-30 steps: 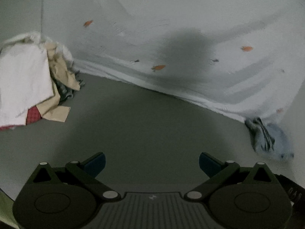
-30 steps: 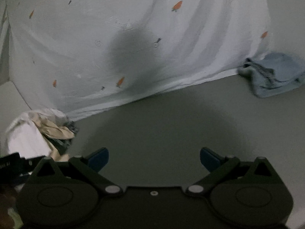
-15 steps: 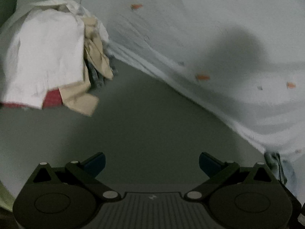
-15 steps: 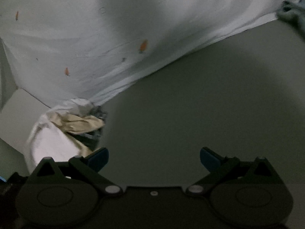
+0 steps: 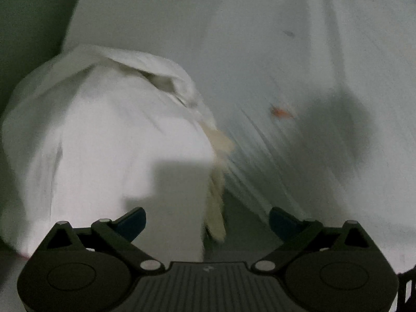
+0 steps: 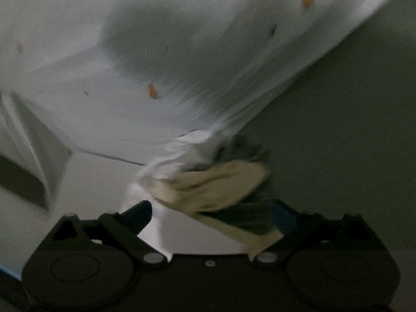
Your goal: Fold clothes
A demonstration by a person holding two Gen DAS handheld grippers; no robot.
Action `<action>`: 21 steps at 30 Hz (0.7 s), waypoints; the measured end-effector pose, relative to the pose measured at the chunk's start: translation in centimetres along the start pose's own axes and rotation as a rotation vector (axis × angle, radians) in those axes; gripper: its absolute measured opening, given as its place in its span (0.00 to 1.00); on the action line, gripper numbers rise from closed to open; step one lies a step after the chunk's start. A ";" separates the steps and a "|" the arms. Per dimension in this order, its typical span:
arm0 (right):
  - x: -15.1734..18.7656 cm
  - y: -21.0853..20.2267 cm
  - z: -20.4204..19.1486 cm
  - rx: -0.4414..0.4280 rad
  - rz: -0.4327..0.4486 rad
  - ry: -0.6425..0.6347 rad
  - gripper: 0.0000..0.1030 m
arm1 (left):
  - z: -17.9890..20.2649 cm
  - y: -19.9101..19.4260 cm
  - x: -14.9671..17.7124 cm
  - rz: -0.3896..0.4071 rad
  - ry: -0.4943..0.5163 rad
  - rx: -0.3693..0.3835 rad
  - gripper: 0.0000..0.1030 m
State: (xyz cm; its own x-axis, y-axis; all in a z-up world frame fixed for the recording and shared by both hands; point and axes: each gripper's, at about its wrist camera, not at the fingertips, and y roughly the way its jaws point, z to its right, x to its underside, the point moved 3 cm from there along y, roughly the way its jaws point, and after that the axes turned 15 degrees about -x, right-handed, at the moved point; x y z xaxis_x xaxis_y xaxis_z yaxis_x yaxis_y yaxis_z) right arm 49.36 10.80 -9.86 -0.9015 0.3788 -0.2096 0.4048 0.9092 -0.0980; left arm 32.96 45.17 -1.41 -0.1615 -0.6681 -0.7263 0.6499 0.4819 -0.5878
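Observation:
A pile of crumpled clothes lies close in front of both grippers. In the left wrist view a white garment [image 5: 109, 140] fills the left and centre, with a beige cloth [image 5: 217, 182] at its right edge. My left gripper [image 5: 206, 219] is open, just short of the white garment. In the right wrist view the beige cloth [image 6: 215, 184] lies over a dark grey garment [image 6: 241, 219], with white cloth [image 6: 166, 163] to the left. My right gripper [image 6: 212, 214] is open right at the pile, the cloth between its fingers. Both views are blurred.
A white sheet with small orange carrot prints [image 5: 299, 65] hangs behind the pile and also shows in the right wrist view [image 6: 156, 52]. The grey-green surface [image 6: 351, 130] stretches to the right of the pile.
Both grippers have swung left and moved in close to the clothes pile, which now fills the lower views. The blue cloth on the right has left view. Both stay open.

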 end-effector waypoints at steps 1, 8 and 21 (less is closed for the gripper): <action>-0.5 2.3 0.0 -0.031 -0.006 0.056 0.88 | -0.4 0.8 -1.4 0.017 -0.029 -0.003 0.95; -2.6 17.9 -0.5 -0.245 -0.125 0.399 0.62 | -3.0 5.3 -8.6 0.137 -0.285 0.048 0.88; 3.4 37.4 -0.8 -0.314 -0.333 0.710 0.25 | -4.9 10.2 -8.5 0.245 -0.687 0.084 0.63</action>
State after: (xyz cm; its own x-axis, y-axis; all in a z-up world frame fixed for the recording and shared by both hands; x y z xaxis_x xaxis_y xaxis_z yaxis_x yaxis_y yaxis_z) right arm 61.34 46.23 -13.48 -0.8908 0.0062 0.4543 0.1345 0.9587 0.2507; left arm 37.32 58.60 -2.96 0.4796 -0.7649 -0.4300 0.6669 0.6362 -0.3879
